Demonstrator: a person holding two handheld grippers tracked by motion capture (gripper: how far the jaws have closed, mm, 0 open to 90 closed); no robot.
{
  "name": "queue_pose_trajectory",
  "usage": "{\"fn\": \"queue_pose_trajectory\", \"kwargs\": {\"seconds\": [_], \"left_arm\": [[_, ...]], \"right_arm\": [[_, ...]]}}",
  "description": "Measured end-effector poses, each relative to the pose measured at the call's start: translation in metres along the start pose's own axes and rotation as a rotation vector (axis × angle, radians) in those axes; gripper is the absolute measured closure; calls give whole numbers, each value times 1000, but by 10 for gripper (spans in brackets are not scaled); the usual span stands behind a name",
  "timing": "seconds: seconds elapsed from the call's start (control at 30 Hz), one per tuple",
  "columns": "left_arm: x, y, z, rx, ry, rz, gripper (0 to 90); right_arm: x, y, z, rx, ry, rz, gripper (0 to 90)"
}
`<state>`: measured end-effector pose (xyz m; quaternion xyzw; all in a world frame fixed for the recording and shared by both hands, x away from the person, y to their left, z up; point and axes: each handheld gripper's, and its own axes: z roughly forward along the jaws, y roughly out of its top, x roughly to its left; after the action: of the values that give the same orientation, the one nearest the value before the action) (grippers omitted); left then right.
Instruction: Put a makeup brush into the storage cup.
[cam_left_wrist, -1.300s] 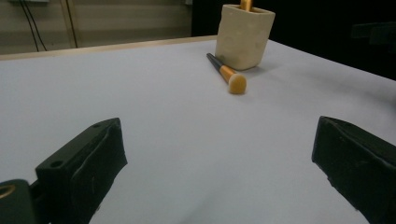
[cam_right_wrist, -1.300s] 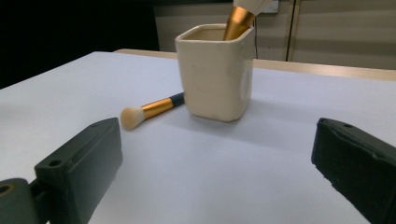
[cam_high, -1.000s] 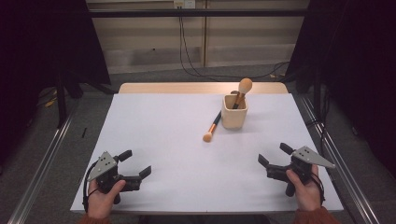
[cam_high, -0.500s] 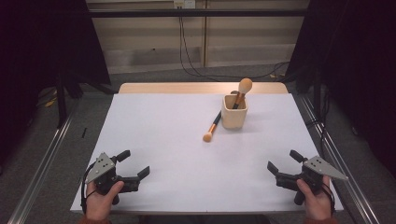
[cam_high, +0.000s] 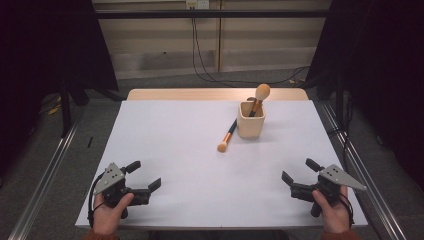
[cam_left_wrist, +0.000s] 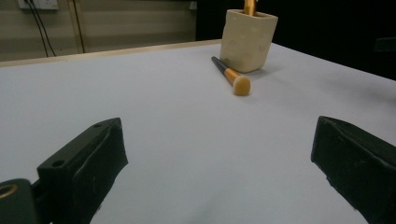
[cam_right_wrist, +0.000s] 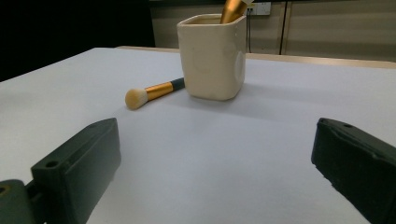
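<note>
White table (cam_high: 190, 150); both grippers, left (cam_high: 145, 176) and right (cam_high: 296, 176), wide open, empty, near front corners; approach orange-tipped makeup brush (cam_high: 227, 136) beside cream square cup (cam_high: 250, 120) low, square across handle

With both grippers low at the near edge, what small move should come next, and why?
Probably the right gripper should advance toward the loose brush lying on the white table beside the cream cup. Its jaws stand open and empty, one brush already stands in the cup, and the left gripper is farther off.
</note>
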<state>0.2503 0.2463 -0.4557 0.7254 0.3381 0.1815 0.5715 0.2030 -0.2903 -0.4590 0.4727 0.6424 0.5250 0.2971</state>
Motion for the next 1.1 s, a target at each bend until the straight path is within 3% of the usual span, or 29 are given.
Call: {"fn": "queue_pose_trajectory", "kwargs": {"seconds": [0.27, 0.63, 1.1], "left_arm": [[-1, -1, -2, 6, 4, 4, 31], [1, -2, -3, 10, 6, 2, 31], [-2, 0, -1, 14, 7, 9, 31]], "right_arm": [[5, 5, 12, 8, 32, -27, 10], [11, 20, 39, 24, 63, -29, 13], [14, 46, 76, -11, 80, -29, 7]]}}
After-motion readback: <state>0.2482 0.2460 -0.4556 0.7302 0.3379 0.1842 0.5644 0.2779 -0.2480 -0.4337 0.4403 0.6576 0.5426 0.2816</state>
